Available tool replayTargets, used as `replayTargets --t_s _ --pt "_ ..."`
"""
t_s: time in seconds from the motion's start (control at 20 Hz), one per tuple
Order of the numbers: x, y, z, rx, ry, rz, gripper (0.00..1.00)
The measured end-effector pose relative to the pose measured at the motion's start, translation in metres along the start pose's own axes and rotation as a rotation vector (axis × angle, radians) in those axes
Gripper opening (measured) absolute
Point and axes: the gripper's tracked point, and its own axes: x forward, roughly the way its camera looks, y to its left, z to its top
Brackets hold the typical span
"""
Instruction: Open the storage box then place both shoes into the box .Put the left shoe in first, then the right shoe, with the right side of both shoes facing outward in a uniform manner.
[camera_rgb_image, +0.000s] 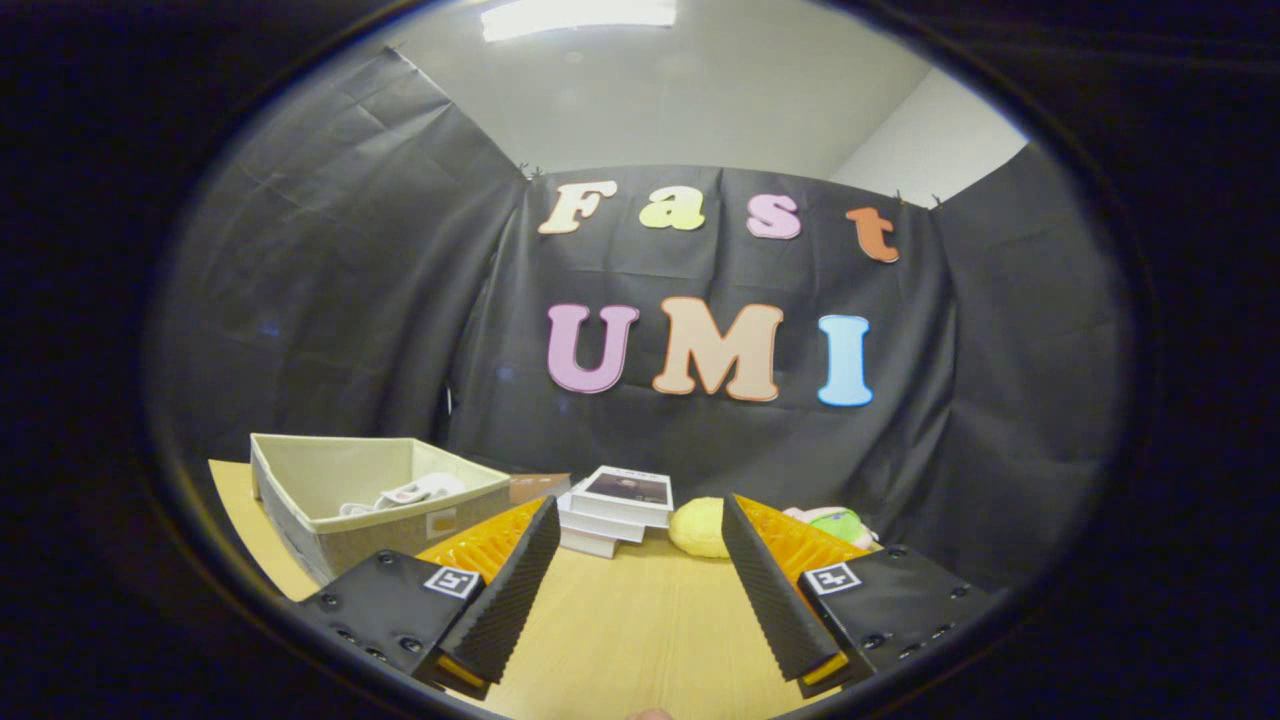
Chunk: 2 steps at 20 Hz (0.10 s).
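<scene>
A grey fabric storage box (330, 545) stands open on the wooden table (640, 620), ahead and to the left of my left finger. Inside it lies a white shoe (405, 493), only its top showing above the box's rim. My gripper (640, 530) is open, its two black ribbed fingers (510, 590) spread wide over the table with nothing between them. The box is beyond the left finger, not touching it.
A stack of books (615, 510) lies just beyond the fingers at the table's far side. A yellow plush toy (700, 527) and a pink and green toy (835, 522) sit to the right of the books, against the black cloth wall.
</scene>
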Motion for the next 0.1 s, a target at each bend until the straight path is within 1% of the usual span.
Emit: replayTargets --t_s 0.1 --pt "-0.0011 -0.0088 0.0011 0.028 0.001 -0.021 1.00"
